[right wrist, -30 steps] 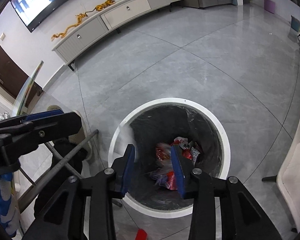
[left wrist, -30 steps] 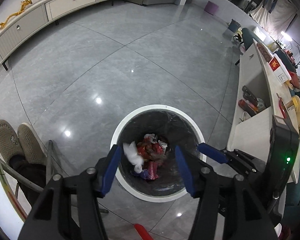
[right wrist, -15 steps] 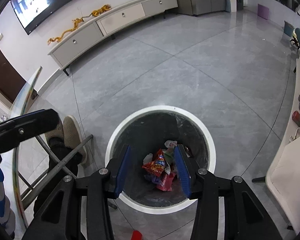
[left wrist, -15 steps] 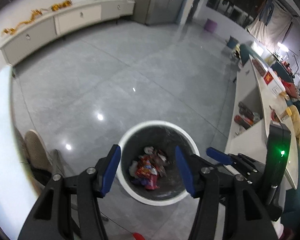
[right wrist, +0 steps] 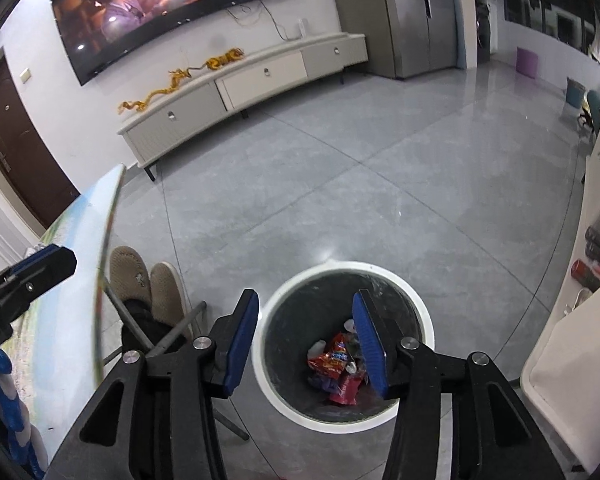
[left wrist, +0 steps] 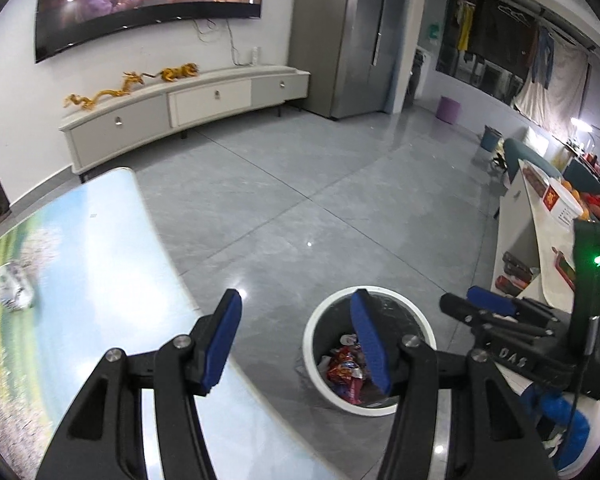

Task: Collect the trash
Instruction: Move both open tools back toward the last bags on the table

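Drop step looks done: both grippers empty above the trash bin (right wrist: 342, 270), wrappers (right wrist: 336, 364) lying inside. Left gripper (left wrist: 296, 340) jaws apart; right gripper (right wrist: 306, 340) jaws apart, just been opening, nothing btwn them. Next: reach to counter (left wrist: 112, 240) for the crumpled scrap (left wrist: 14, 286).

A round trash bin (right wrist: 418, 354) with a white rim and a dark liner is standing upright on the grey tiled floor (right wrist: 380, 184), its mouth open to the cameras. Crumpled trash (right wrist: 336, 364) is lying heaped at the bottom: a red snack wrapper on top, pink and purple packaging under it, and pale scraps toward the far side. In the left wrist view the same bin (left wrist: 314, 322) is sitting just beside the edge of the surface (left wrist: 100, 248), where a crumpled pale wrapper (left wrist: 14, 292), too blurred to identify, is lying well apart from the bin.
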